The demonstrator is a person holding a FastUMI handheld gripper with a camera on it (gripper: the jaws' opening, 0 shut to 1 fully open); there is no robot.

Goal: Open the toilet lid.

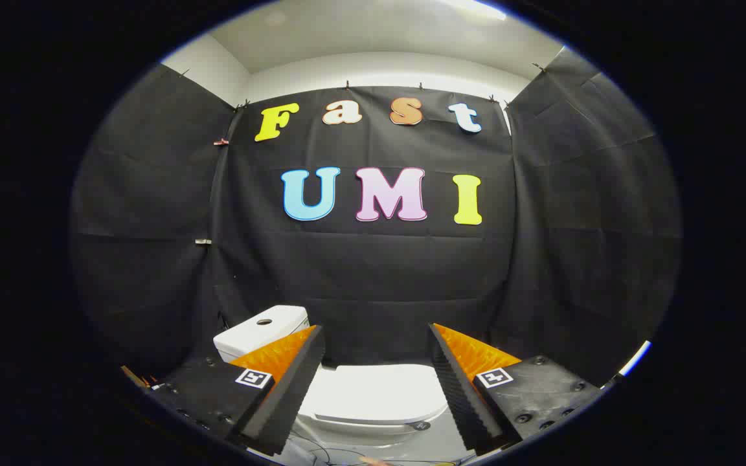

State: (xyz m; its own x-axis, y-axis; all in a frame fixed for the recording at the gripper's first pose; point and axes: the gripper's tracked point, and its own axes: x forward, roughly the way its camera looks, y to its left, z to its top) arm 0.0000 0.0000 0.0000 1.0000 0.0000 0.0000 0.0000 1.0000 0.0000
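Observation:
A white toilet stands low ahead, against the black cloth wall. Its lid (373, 393) lies flat and closed over the bowl, seen between and below my two fingers. The white tank (258, 329) with a round button on top rises behind my left finger. My gripper (376, 340) hovers above and in front of the lid, apart from it. The jaws stand wide open with nothing between them.
Black cloth walls close in on the left, back and right. A pale floor with thin cables (321, 450) shows below the toilet bowl. White ceiling and upper wall (379, 45) run above the cloth.

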